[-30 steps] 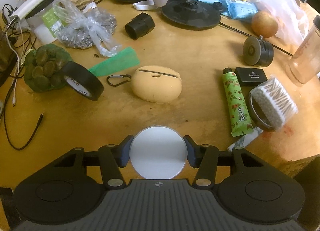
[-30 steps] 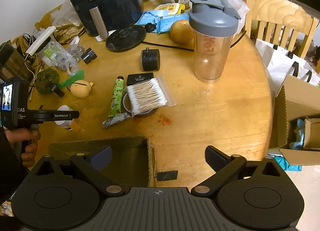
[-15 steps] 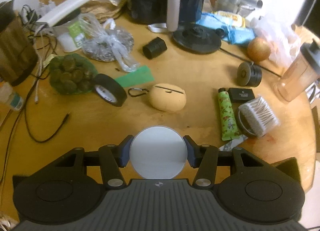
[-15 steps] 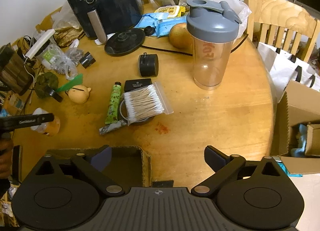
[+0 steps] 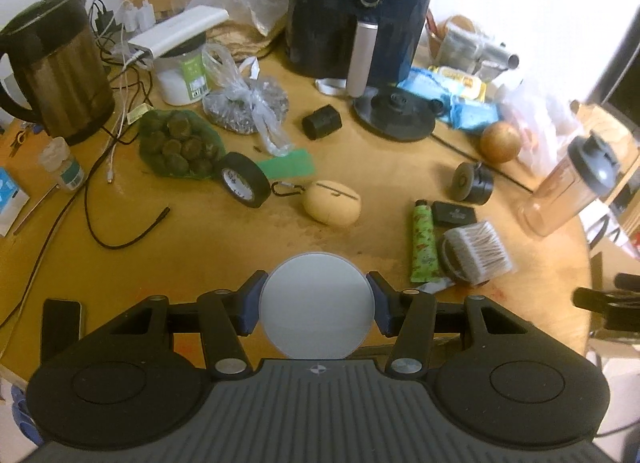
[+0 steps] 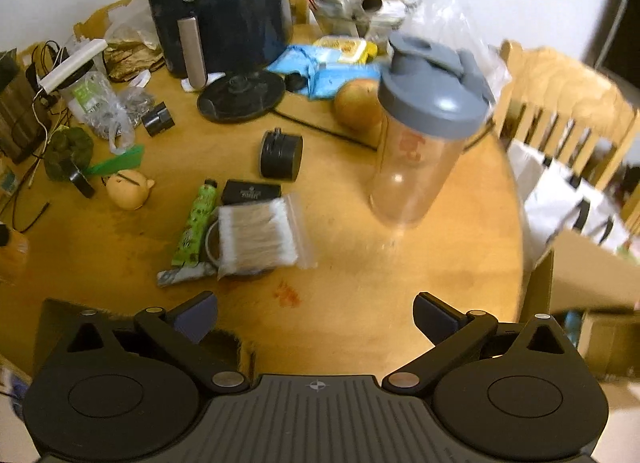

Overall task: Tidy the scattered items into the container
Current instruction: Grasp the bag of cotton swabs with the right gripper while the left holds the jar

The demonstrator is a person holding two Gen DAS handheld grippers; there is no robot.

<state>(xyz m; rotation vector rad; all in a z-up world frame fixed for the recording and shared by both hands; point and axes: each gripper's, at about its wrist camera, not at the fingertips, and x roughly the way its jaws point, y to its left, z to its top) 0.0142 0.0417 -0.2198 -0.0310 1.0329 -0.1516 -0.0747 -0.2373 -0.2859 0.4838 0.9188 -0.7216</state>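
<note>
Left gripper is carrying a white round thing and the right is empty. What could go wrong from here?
1. The left gripper pinches the white disc only at its two edges; it might slip or twist out on the way to the box.
2. The right gripper, open, sits near the tall shaker; a careless reach toward the swab bag could tip it.

Two raised wrist views sharing the cluttered table (image 5: 224, 263)

A round white-lidded object (image 5: 317, 305) sits clamped between the left tool's (image 5: 317, 303) fingers. On the wooden surface (image 5: 224, 247) lie a green tube (image 5: 423, 241), a bag of cotton swabs (image 5: 478, 253), a small black box (image 5: 454, 213) and a tan pouch (image 5: 332, 203).
</note>
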